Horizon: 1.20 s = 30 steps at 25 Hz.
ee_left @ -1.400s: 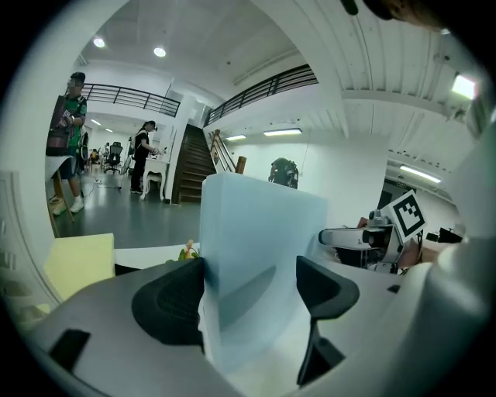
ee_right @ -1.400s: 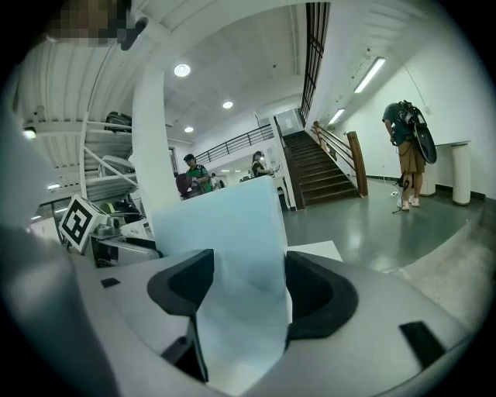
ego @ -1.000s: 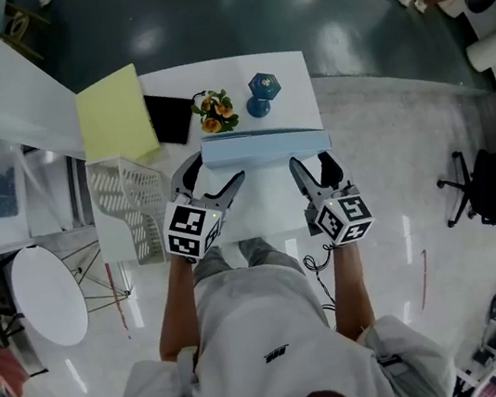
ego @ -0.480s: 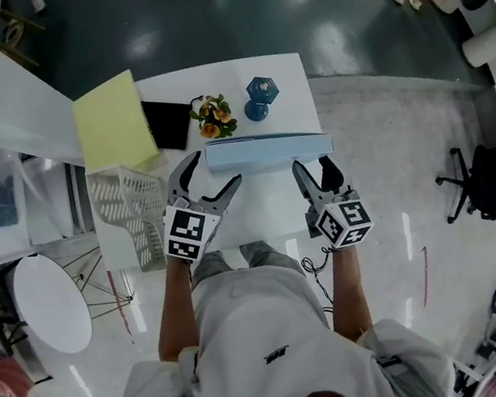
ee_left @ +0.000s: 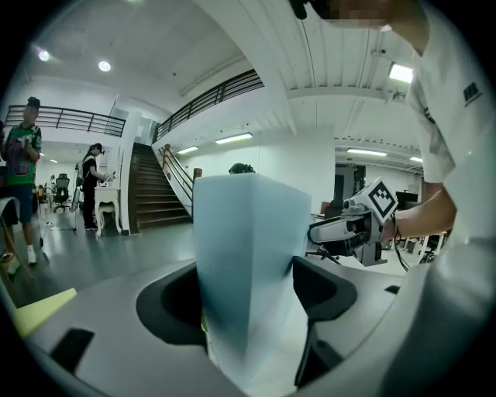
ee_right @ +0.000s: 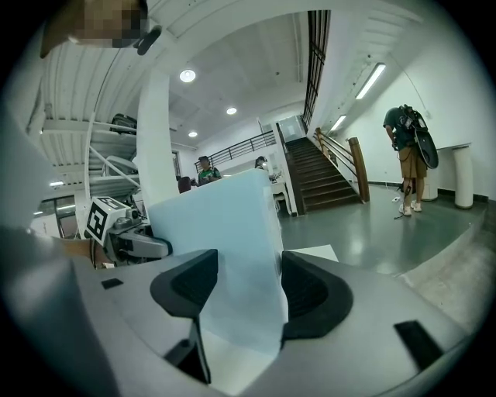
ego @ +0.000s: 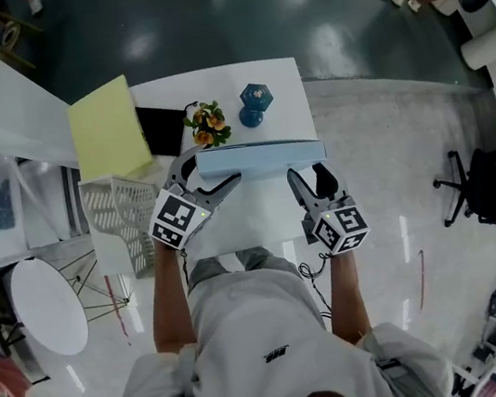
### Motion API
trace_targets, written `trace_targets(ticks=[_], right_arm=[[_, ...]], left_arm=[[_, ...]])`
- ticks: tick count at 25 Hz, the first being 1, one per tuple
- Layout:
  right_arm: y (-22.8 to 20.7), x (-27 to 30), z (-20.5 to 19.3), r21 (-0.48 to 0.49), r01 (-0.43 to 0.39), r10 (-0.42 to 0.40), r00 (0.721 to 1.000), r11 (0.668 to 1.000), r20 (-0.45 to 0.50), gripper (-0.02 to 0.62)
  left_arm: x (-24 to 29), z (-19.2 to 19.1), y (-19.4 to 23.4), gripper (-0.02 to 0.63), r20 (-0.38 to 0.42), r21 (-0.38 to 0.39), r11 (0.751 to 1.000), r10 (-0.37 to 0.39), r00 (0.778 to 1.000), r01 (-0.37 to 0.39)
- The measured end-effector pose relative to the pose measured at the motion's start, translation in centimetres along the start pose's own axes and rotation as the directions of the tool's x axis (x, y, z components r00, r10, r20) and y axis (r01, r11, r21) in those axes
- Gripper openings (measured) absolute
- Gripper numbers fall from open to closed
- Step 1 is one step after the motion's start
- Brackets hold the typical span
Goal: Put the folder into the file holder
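A pale blue folder (ego: 260, 158) stands on edge across the white table (ego: 261, 219). My left gripper (ego: 214, 166) straddles its left end. Its jaws are closing, and the folder (ee_left: 248, 264) fills the gap between them with no firm press showing. My right gripper (ego: 306, 172) is at the folder's right end. Those jaws are also closing, and both touch the folder (ee_right: 225, 248). The white mesh file holder (ego: 123, 209) sits at the table's left edge, left of my left gripper.
A yellow folder (ego: 107, 130) and a black flat item (ego: 161, 127) lie at the table's back left. A small flower pot (ego: 203, 125) and a blue ornament (ego: 254, 102) stand just behind the folder. People stand in the background hall.
My left gripper has moved forward, so its jaws now straddle the folder's left end. The right gripper's jaws have narrowed around the right end. The folder has stayed in place.
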State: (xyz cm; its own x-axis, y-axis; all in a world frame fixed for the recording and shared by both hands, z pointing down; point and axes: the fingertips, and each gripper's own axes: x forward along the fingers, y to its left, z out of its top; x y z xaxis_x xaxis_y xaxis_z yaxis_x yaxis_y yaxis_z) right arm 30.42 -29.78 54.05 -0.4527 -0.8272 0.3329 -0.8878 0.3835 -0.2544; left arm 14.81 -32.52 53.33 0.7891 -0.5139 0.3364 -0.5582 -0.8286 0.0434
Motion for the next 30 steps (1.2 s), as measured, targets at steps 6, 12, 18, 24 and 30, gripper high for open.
trace_targets(ticks=[6,12,18,24,30], right_arm=[[-1.1,0.8,0.5,-0.006,-0.068,0.068,0.998,0.998,-0.003,0.259],[-1.4,1.5,0.9,-0.020,-0.141,0.140,0.990,0.990,-0.022,0.259],[-0.5,1.4,0.6,-0.032,-0.178,0.177,0.984,0.983,-0.029,0.258],[1.6,0.3,0.7,-0.043,-0.182,0.182,0.983,0.982,-0.017,0.258],[5.2,-1.8,0.2,-0.074,-0.179,0.178,0.984,0.981,-0.016,0.258]], left_arm=[[-0.9,-0.1,-1.7,0.271,-0.006,0.006,1.000,-0.004,1.000,0.004],[-1.9,-0.5,-4.0,0.209,-0.026,0.018,0.999,0.041,0.999,-0.041],[-3.4,-0.6,-5.7,0.187,-0.010,-0.003,0.994,0.110,0.994,-0.110],[-6.0,-0.6,-6.5,0.180,0.013,-0.075,0.984,0.165,0.986,-0.164],[-10.0,-0.1,-7.5,0.176,0.031,-0.088,0.969,0.234,0.972,-0.231]])
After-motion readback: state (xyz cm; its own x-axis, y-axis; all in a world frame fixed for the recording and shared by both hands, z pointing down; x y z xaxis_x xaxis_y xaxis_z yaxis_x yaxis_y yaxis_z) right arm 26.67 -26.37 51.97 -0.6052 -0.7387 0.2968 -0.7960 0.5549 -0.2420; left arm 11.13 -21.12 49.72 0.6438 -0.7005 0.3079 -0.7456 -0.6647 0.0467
